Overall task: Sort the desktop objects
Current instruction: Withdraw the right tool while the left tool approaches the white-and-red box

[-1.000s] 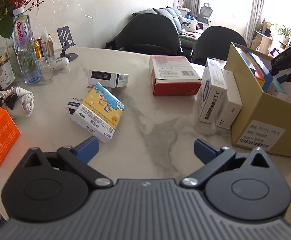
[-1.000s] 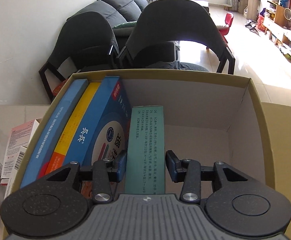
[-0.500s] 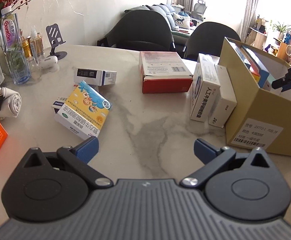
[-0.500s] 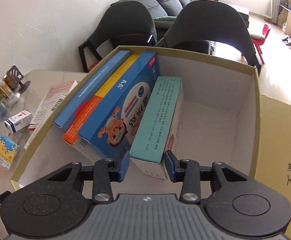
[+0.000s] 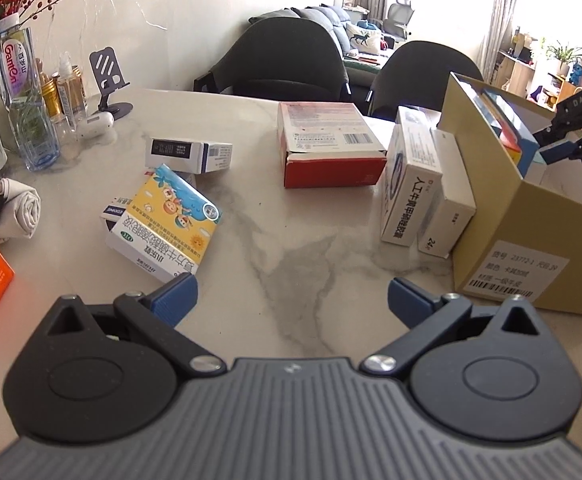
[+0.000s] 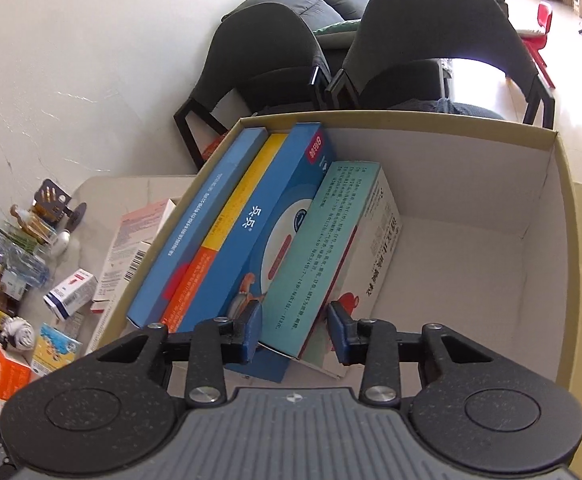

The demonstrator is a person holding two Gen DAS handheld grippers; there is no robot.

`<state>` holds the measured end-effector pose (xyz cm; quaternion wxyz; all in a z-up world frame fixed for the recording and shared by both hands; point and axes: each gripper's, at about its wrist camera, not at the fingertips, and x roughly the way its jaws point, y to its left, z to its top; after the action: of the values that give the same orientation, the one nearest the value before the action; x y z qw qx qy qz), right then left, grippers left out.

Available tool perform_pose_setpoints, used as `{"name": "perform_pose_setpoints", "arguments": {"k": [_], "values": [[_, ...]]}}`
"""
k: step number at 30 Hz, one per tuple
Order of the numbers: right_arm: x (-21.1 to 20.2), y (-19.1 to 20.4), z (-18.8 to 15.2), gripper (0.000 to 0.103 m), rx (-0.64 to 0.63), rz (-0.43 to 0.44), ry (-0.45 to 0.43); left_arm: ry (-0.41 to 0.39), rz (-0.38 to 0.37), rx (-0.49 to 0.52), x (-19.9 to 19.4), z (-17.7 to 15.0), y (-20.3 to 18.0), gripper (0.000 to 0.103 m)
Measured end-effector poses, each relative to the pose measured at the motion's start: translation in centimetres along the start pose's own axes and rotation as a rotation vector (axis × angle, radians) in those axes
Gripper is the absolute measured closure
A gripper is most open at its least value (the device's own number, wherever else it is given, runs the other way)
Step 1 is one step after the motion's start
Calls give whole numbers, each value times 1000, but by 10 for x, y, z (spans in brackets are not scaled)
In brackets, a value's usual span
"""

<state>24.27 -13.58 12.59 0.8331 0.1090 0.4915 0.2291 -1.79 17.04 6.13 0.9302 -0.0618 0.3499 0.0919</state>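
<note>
A: Where is the teal box (image 6: 323, 248)?

B: Inside the cardboard box (image 6: 547, 216), leaning left on a big blue box (image 6: 259, 232); a yellow-orange one (image 6: 227, 236) and a slim blue one (image 6: 195, 224) stand beyond.

A: And outside?

B: A red box (image 5: 331, 140) lies flat on the counter (image 5: 291, 248), two white boxes (image 5: 411, 176) lean on the cardboard wall, and a yellow box (image 5: 167, 220) sits tilted.

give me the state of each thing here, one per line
cardboard box: open-topped, part filled
teal box: inside, leaning on the blue box, between the right claw's fingers
blue box: on edge, tilted
right claw: around the teal box
left claw: open, empty, above the table
yellow box: propped askew on a smaller box
red box: flat on the table
</note>
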Motion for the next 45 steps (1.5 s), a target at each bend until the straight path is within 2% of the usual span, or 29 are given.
{"name": "perform_pose_setpoints", "arguments": {"k": [7, 9, 14, 17, 20, 22, 24, 30, 33, 38, 45], "values": [[-10, -5, -7, 56, 23, 15, -28, -17, 7, 2, 5, 15, 2, 0], [-18, -3, -11, 55, 25, -5, -58, -25, 10, 8, 10, 26, 4, 0], [-46, 8, -27, 29, -35, -30, -183, -48, -12, -15, 25, 60, 8, 0], [-56, 13, -38, 23, -60, -28, -227, -70, -26, -29, 38, 82, 3, 0], [-62, 19, -49, 20, -80, -21, -256, -68, 17, -9, 54, 92, -6, 0], [-65, 20, -56, 19, -75, -1, -272, -55, 29, 4, 64, 96, -10, 0], [-68, 21, -62, 17, -69, 21, -288, -44, 6, -7, 73, 102, -9, 0], [-70, 24, -74, 14, -70, 16, -324, 43, -136, -77, 108, 133, -6, 0], [-71, 24, -75, 14, -65, 13, -341, 98, -176, -98, 128, 150, -11, 0], [-68, 20, -78, 14, -39, 12, -353, 166, -159, -102, 160, 168, -19, 0], [-61, 17, -78, 14, -48, -6, -359, 231, -181, -112, 184, 172, -17, 0]]}}
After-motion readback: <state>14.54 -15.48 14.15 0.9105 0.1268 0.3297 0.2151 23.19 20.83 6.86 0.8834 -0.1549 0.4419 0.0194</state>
